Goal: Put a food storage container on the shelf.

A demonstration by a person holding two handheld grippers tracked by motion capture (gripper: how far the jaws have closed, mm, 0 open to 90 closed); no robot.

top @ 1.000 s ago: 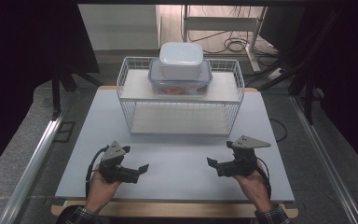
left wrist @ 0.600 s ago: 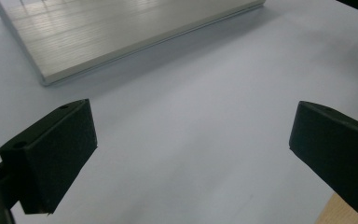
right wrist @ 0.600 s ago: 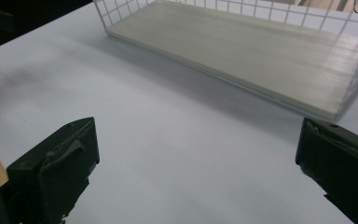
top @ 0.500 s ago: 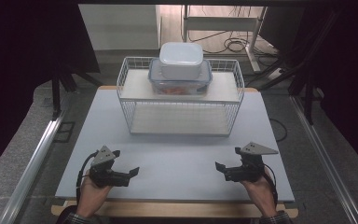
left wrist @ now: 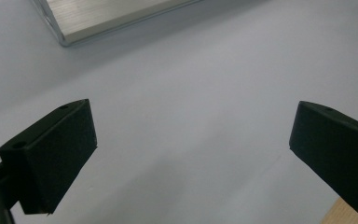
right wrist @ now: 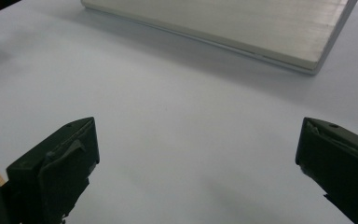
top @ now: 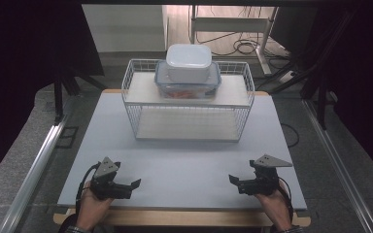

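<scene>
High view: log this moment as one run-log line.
left tool: open, empty, near table edge | right tool: open, empty, near table edge | white box: on clear container, on wire rack upper shelf

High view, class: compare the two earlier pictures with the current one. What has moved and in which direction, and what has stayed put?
Both hands have drawn back toward the near table edge and spread outward: the left gripper leftward, the right gripper rightward. Both remain open and hold nothing. The wire rack, the clear container on its shelf and the white container stacked on top have not moved.
</scene>
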